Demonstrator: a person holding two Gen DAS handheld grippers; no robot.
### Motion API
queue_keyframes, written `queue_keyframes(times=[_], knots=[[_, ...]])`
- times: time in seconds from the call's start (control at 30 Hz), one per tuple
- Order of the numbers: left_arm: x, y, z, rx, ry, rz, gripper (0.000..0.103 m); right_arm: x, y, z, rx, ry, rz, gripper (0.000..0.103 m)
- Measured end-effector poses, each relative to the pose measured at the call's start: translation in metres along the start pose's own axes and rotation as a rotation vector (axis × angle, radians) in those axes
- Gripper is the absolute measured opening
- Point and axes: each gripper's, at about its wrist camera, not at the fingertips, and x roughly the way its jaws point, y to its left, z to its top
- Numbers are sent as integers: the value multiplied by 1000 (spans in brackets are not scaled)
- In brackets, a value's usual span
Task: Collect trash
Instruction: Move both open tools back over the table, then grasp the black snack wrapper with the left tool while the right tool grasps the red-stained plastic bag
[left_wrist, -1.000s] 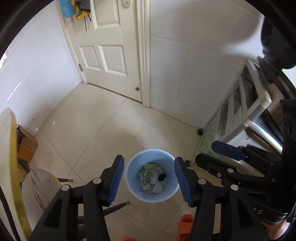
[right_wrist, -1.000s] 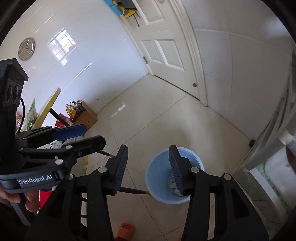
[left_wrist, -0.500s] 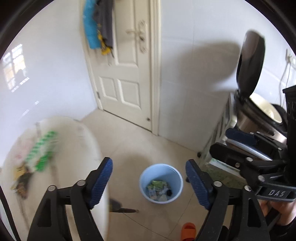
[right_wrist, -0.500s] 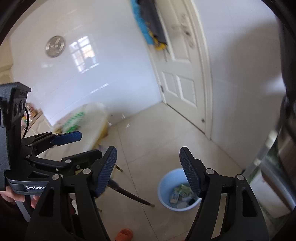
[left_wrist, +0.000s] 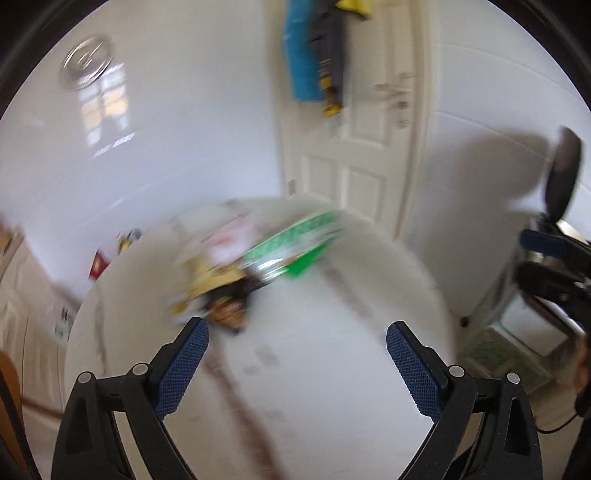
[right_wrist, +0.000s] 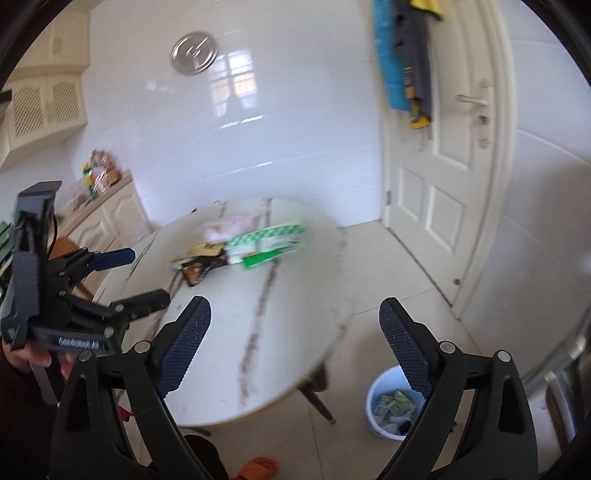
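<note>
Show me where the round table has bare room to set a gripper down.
The near half of the table is bare, bordered by its front rim and the trash pile. The pile crowds the far middle. The right gripper and the left gripper are both open and empty.

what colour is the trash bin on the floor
Light blue; the bin shows best in the right wrist view, beside the table.

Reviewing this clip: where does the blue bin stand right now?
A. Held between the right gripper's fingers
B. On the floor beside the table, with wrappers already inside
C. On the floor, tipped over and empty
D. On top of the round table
B: in the right wrist view the blue bin stands upright on the floor next to the round table, with wrappers inside it.
</note>
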Motion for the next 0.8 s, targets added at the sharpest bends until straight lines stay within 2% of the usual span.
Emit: queue_keyframes(times=[0.1, 0.17, 0.3, 0.37, 0.57, 0.7, 0.73, 0.8], knots=[[20, 37, 1, -40, 50, 48, 95, 32, 17, 6, -26, 43, 13, 93], [38, 50, 2, -50, 79, 32, 95, 52, 25, 9, -37, 69, 20, 93], [81, 52, 19, 11, 117, 39, 93, 90, 28, 9, -27, 116, 43, 93], [103, 51, 33, 34, 129, 19, 93, 107, 26, 11, -23, 138, 37, 93], [169, 58, 49, 40, 183, 43, 87, 146, 9, 18, -22, 180, 17, 93], [190, 60, 53, 29, 195, 31, 86, 161, -3, 26, 0, 177, 10, 93], [192, 61, 53, 34, 198, 32, 81, 164, -6, 29, 6, 177, 8, 94], [196, 63, 52, 39, 204, 25, 78, 172, -8, 34, 3, 181, -1, 94]])
